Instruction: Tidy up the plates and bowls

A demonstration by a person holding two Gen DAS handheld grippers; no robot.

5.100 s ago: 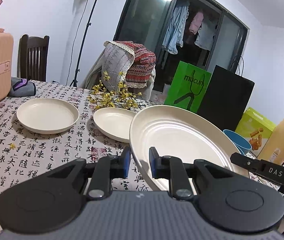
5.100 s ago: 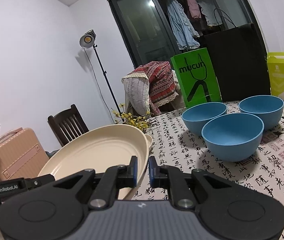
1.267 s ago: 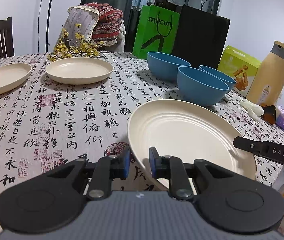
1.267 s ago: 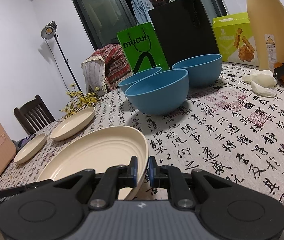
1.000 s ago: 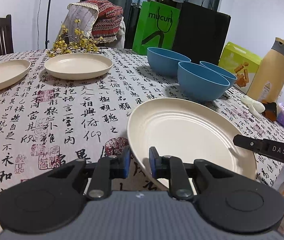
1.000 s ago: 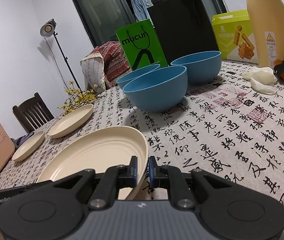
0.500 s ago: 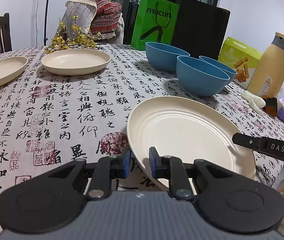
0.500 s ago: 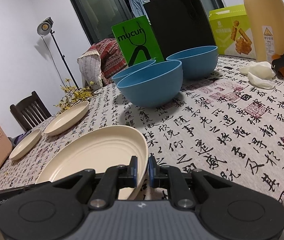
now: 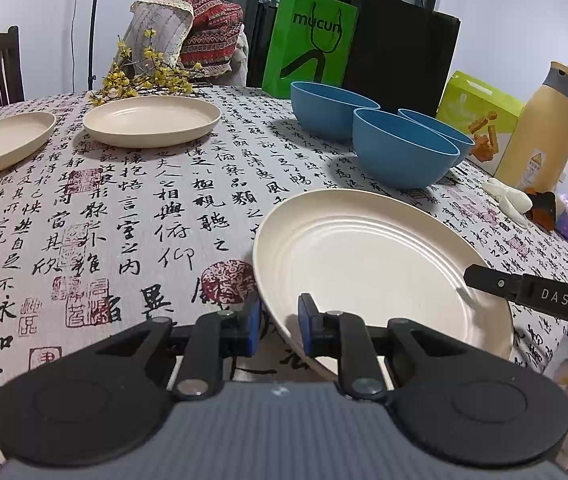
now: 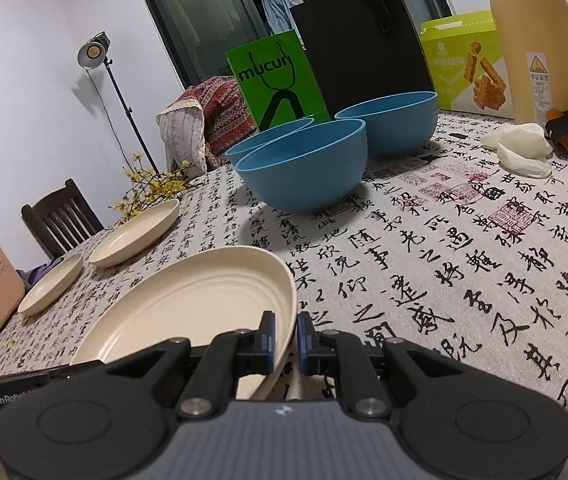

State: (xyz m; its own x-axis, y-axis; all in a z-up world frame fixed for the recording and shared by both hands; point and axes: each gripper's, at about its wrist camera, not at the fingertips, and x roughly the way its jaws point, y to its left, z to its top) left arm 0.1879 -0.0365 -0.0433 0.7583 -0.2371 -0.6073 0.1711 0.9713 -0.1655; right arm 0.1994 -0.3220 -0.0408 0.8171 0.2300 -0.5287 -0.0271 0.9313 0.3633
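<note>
Plate (image 9: 368, 264) rim clamped between both grippers (opposite edges)

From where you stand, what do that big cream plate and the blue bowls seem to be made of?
The big cream plate: probably matte plastic or plant-fibre composite, not ceramic; its surface has a dull sheen, moulded rings and a thin rim. The blue bowls: likely the same, uniform matte colour without glaze. I can't tell for certain.
</note>
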